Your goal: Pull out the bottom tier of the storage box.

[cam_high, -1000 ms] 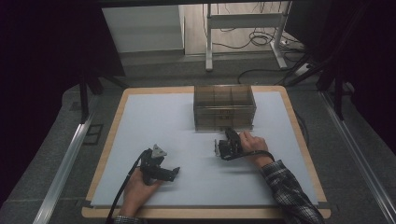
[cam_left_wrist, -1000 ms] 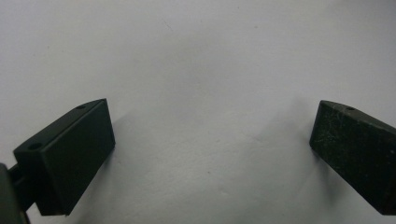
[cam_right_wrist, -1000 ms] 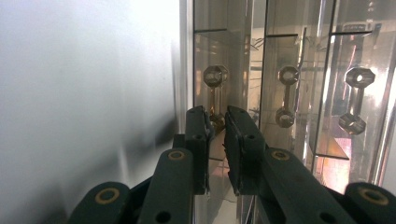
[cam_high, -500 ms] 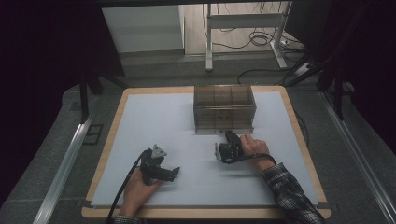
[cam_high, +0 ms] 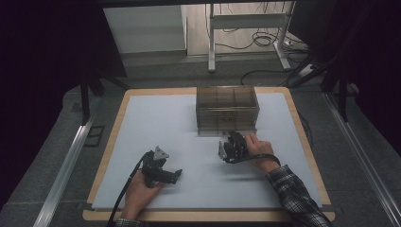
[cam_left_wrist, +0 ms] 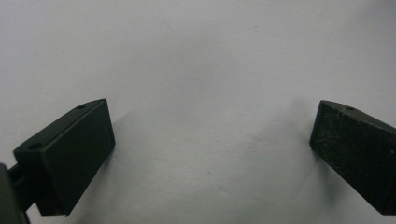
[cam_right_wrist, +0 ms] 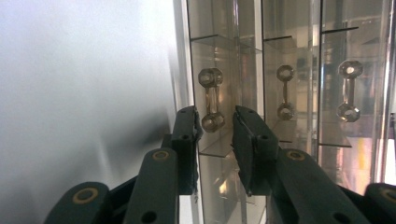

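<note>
— What's the biggest thing in front of the person?

— The table (cam_high: 302, 142), wood-edged, with a pale sheet (cam_high: 161, 127) covering nearly all of its top. Toward the far side, a little right of centre, stands a clear smoky drawer box (cam_high: 227, 109) with several compartments.

— Where are the hands?

— Both come in from the near edge. The left hand (cam_high: 139, 191) rests on the sheet at the near left, holding the left gripper (cam_high: 166, 173), which points to the right, well apart from the box. A plaid sleeve (cam_high: 295, 198) leads to the right hand (cam_high: 257, 147), which holds the right gripper (cam_high: 226, 147) just in front of the box's near face.

— How do the left gripper's jaws stand?

— Wide apart. In the left gripper view they sit at either edge with bare pale sheet between them — nothing held.

— And the right gripper?

— Its camera is turned, so the box front (cam_right_wrist: 280, 70) runs upright there. The jaws are spread with a narrow gap, and in that gap sits one end of a small clear dumbbell-shaped handle (cam_right_wrist: 211, 99) on the nearest drawer. Whether the fingers (cam_right_wrist: 187, 140) touch it, I cannot tell — they don't look closed on it. Two more such handles (cam_right_wrist: 285, 92) show farther along.
</note>
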Demonstrator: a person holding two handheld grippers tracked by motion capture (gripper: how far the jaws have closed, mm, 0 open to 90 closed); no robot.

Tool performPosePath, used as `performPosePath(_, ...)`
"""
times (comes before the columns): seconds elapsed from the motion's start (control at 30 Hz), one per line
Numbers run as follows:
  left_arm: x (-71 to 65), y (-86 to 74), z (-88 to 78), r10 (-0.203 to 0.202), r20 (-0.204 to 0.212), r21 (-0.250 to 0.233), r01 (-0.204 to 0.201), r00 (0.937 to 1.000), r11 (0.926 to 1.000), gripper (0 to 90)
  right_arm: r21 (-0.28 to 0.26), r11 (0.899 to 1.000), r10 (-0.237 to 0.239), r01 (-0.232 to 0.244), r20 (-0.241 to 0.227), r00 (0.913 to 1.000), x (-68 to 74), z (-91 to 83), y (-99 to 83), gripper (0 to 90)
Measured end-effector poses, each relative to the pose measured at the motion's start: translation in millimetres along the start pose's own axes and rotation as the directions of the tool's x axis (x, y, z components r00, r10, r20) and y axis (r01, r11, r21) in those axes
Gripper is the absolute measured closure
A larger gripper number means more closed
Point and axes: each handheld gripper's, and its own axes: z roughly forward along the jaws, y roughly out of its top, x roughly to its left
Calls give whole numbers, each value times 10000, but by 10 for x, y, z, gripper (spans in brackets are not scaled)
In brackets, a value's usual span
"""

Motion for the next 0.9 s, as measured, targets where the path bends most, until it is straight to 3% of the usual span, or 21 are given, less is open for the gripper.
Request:
performPosePath(0.27,0,0,0,2,1,1,-2,10000,10000,0,-37,9991,408,-411,-652,9970,-104,-36,-17,676)
performPosePath(0.5,0,0,0,5,-1,5,-5,10000,10000,0,-302,9938,1012,-1074,-1603,9819,-256,-58,-62,672)
performPosePath(0.67,0,0,0,2,0,3,-2,10000,10000,0,-453,9844,1552,-1703,-2344,9597,-380,-64,-96,670)
performPosePath(0.7,0,0,0,2,0,3,-2,10000,10000,0,-453,9844,1552,-1703,-2344,9597,-380,-64,-96,670)
performPosePath(0.73,0,0,0,5,-2,5,-5,10000,10000,0,-449,9792,1796,-1977,-2599,9488,-432,-75,-112,663)
performPosePath(0.77,0,0,0,5,-2,5,-5,10000,10000,0,-449,9792,1796,-1977,-2599,9488,-432,-75,-112,663)
performPosePath(0.8,3,1,0,41,-5,7,-41,10000,10000,0,-499,9763,1875,-2108,-2926,9377,-479,-73,-128,656)
performPosePath(0.9,3,1,0,35,-6,3,-35,10000,10000,0,-512,9712,2029,-2326,-3335,9207,-534,-66,-154,653)
